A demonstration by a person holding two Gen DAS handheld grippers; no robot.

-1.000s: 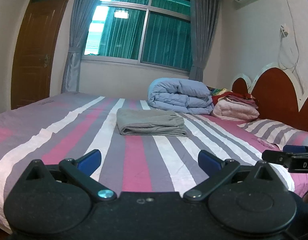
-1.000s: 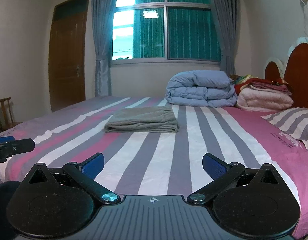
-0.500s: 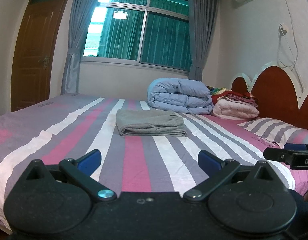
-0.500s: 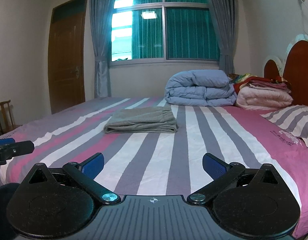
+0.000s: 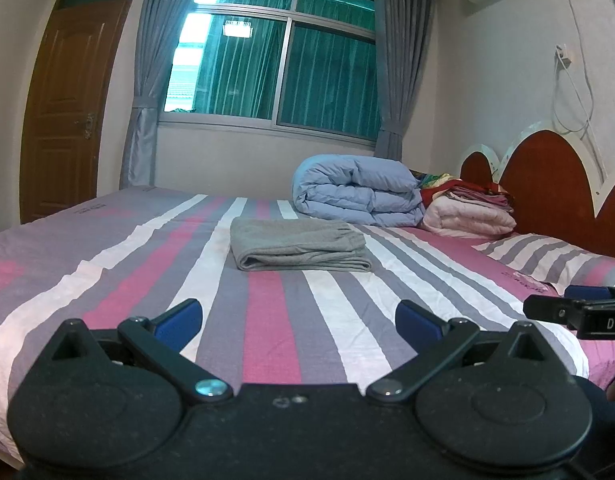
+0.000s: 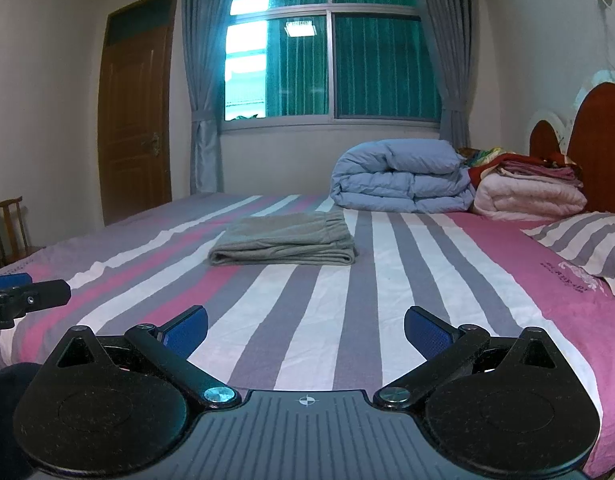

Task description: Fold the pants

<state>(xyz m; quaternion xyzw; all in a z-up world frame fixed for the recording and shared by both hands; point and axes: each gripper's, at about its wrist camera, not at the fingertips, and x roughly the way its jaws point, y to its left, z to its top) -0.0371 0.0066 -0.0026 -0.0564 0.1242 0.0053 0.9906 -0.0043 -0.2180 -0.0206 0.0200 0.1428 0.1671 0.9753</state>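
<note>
While both sets of jaws stand spread wide and grasp nothing, the grey pants (image 5: 298,245) lie folded into a soft, layered rectangle at mid-frame on the bed (image 5: 267,320), well apart from either tool. Their knit cloth looks matte and slightly ribbed, with rounded fold edges facing the cameras and a gathered waistband at the right end. In the left wrist view the left gripper (image 5: 298,316) fills the lower frame, its black plastic arms angled outward and tipped with flat blue pads; the right gripper (image 6: 306,326) shows the same form in its own view. Each tool's tip also pokes into the other's view at the frame edge. Beneath them a cotton sheet runs in long pink, grey, lilac and white stripes, lightly creased. Toward the upper right of centre, a puffy pale-blue duvet (image 5: 357,191) sits rolled in thick tubes beside a stack of pink folded bedding (image 5: 469,218). A scalloped red-brown headboard (image 5: 547,184) with white trim rises at far right, a striped pillow (image 6: 583,240) below it.
</note>
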